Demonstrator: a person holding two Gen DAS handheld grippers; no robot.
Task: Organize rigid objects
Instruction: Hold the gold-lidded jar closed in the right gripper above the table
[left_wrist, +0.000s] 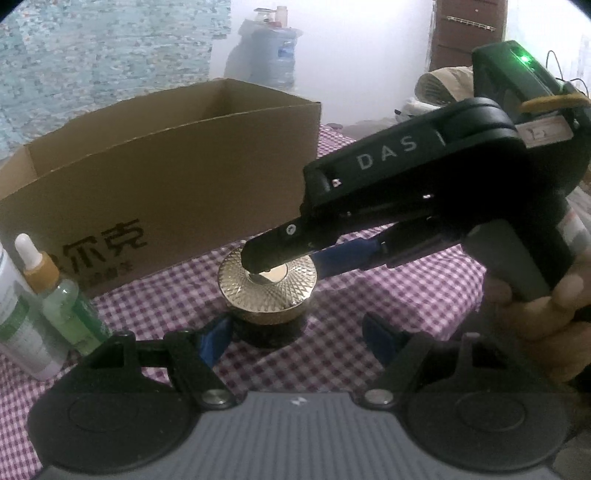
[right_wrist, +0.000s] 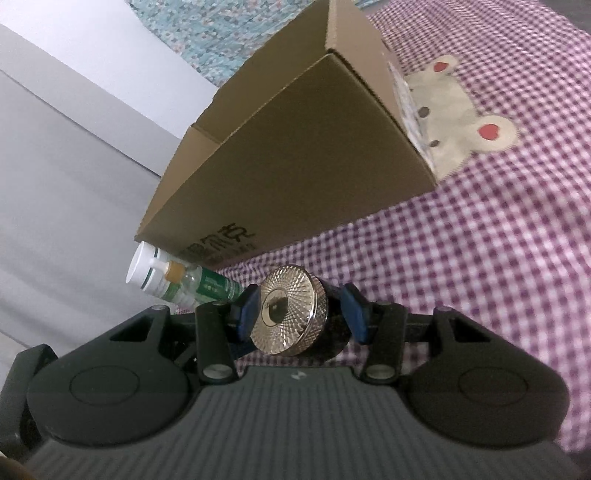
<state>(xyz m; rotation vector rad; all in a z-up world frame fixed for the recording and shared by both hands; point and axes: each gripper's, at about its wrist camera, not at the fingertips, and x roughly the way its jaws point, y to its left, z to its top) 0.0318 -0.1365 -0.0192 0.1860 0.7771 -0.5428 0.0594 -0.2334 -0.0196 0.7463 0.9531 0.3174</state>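
A dark jar with a gold diamond-cut lid (left_wrist: 267, 291) stands upright with its base at the purple checked cloth (left_wrist: 388, 295), just in front of an open cardboard box (left_wrist: 166, 177). My right gripper (left_wrist: 286, 264) comes in from the right. In the right wrist view, the right gripper (right_wrist: 301, 312) has its blue pads (right_wrist: 247, 310) pressing both sides of the jar (right_wrist: 291, 310). My left gripper (left_wrist: 297, 338) stands wide open on the near side of the jar, its pads apart from it.
A green dropper bottle (left_wrist: 61, 295) and a white bottle (left_wrist: 18, 332) stand left of the jar by the box front; both also show in the right wrist view, dropper bottle (right_wrist: 199, 288), white bottle (right_wrist: 147, 273). A bear patch (right_wrist: 454, 110) on the cloth lies beyond the box (right_wrist: 295, 147). A hand (left_wrist: 554, 325) holds the right gripper.
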